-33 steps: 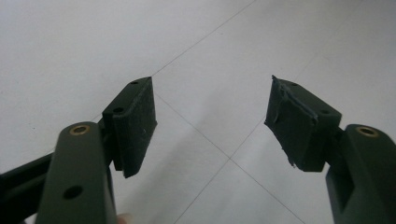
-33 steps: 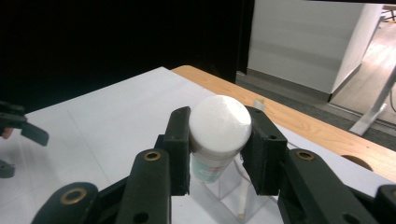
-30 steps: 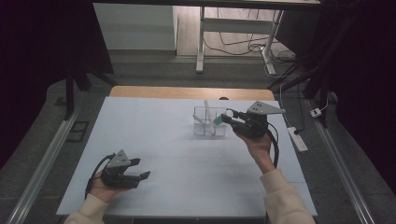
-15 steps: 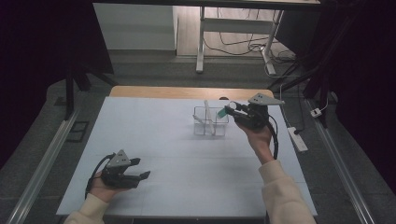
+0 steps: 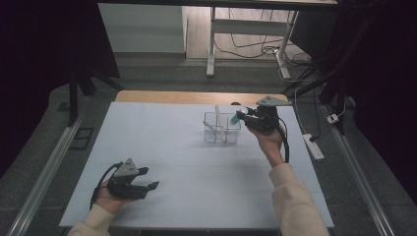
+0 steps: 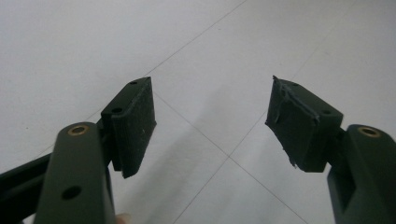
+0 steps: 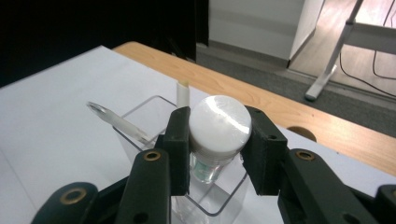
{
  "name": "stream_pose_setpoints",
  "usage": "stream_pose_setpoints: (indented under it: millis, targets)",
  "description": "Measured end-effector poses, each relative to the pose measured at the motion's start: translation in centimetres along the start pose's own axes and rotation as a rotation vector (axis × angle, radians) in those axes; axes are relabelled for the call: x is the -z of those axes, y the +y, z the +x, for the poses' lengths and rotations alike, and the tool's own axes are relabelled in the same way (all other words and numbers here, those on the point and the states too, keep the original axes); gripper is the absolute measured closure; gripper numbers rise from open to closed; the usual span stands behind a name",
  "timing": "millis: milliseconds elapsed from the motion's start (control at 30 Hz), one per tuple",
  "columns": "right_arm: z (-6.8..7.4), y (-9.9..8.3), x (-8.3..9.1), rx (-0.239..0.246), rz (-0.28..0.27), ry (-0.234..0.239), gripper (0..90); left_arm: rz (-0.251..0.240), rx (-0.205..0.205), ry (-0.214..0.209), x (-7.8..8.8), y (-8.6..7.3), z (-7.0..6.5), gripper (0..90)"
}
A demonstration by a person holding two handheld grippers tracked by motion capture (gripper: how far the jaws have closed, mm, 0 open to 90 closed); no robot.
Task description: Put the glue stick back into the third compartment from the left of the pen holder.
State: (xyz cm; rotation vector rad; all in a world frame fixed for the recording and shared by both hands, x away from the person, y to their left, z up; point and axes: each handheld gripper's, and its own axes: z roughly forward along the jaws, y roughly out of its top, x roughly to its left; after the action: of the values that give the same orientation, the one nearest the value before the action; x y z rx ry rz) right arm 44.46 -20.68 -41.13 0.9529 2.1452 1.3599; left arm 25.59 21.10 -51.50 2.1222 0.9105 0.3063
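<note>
The right gripper (image 7: 217,144) clamps a small bottle (image 7: 219,133) by its white cap, above the clear box (image 5: 222,129), which seems to hold two thin sticks. The left gripper (image 6: 210,121) rests wide open, holding nothing, over the white table (image 5: 187,162).

White-capped bottle (image 7: 219,128) in the tool (image 7: 217,149), above clear container (image 7: 154,135).
</note>
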Motion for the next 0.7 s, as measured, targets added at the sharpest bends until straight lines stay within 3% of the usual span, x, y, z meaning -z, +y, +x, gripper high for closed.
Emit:
stream_pose_setpoints:
  millis: [333, 500, 700]
  targets:
    - [0.1, -0.9, -2.1, 0.017, 0.104, 0.005, 63.2, 0.018, -0.007, -0.009, -0.1, 0.0, 0.0, 31.4]
    - [0.3, -0.8, -2.0, 0.014, 0.076, 0.014, 54.0, 0.019, -0.007, -0.01, -0.2, 0.0, 0.0, 31.3]
    - [0.3, -0.8, -1.1, 0.017, 0.053, 0.027, 50.1, 0.015, -0.01, -0.008, -0.1, 0.0, -0.1, 31.3]
